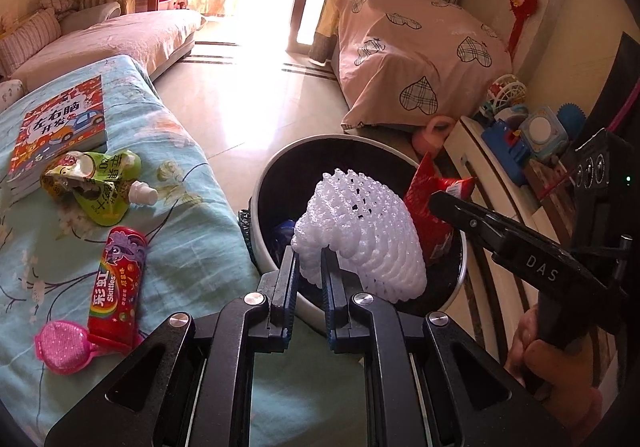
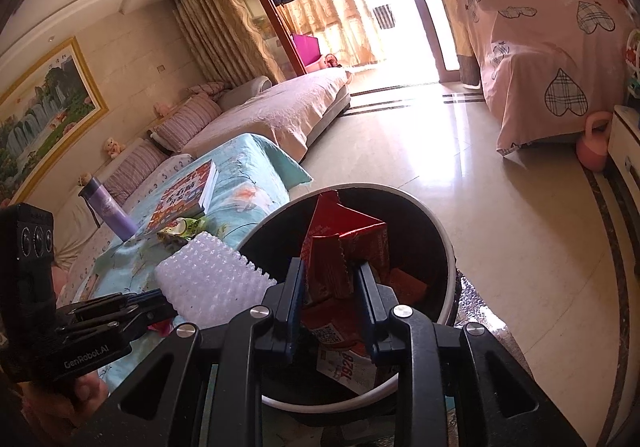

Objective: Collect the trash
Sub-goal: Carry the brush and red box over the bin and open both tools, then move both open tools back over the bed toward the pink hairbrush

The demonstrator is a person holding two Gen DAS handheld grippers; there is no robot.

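My table (image 1: 176,183), under its teal floral cloth, is the biggest thing here; beside it stands the bin (image 1: 456,279), dark inside. Only the left view shows the Skittles tube (image 1: 118,287), green pouch (image 1: 96,187) and pink case (image 1: 62,345) lying on the cloth; only the right view shows a purple bottle (image 2: 106,209). My left tongs (image 1: 310,267) are clenched on white foam netting (image 1: 360,231) over the bin. My right tongs (image 2: 328,279) grip a crumpled red wrapper (image 2: 340,243), probably just above the bin's mouth.
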